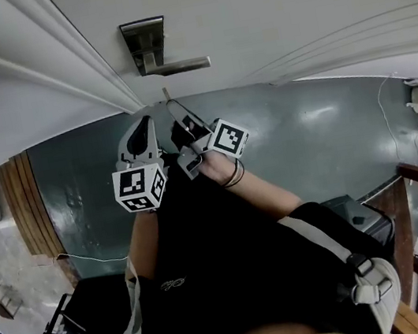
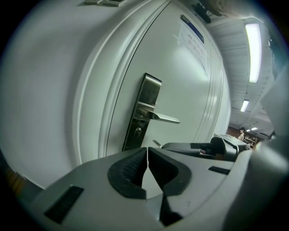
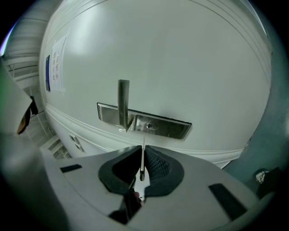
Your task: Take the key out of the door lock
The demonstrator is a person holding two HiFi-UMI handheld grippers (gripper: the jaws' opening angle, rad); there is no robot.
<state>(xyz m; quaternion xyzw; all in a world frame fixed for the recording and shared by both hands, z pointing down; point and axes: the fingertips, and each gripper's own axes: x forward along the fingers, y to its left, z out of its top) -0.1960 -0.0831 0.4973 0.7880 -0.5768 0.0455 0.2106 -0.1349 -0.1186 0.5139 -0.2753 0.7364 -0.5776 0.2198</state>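
One key (image 3: pixel 142 164) clamped in right gripper (image 3: pixel 142 152) jaws, held clear of one lock plate (image 3: pixel 169 128) beside one lever handle (image 3: pixel 123 101), one white door (image 3: pixel 171 58), left gripper (image 2: pixel 147 153) jaws pressed together, empty

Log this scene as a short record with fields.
lock plate: on the white door, keyhole empty
key: out of the lock, gripped edge-on, tip pointing toward the keyhole
right tongs: shut on the key
left tongs: shut, nothing between them
lever handle: untouched by either tongs
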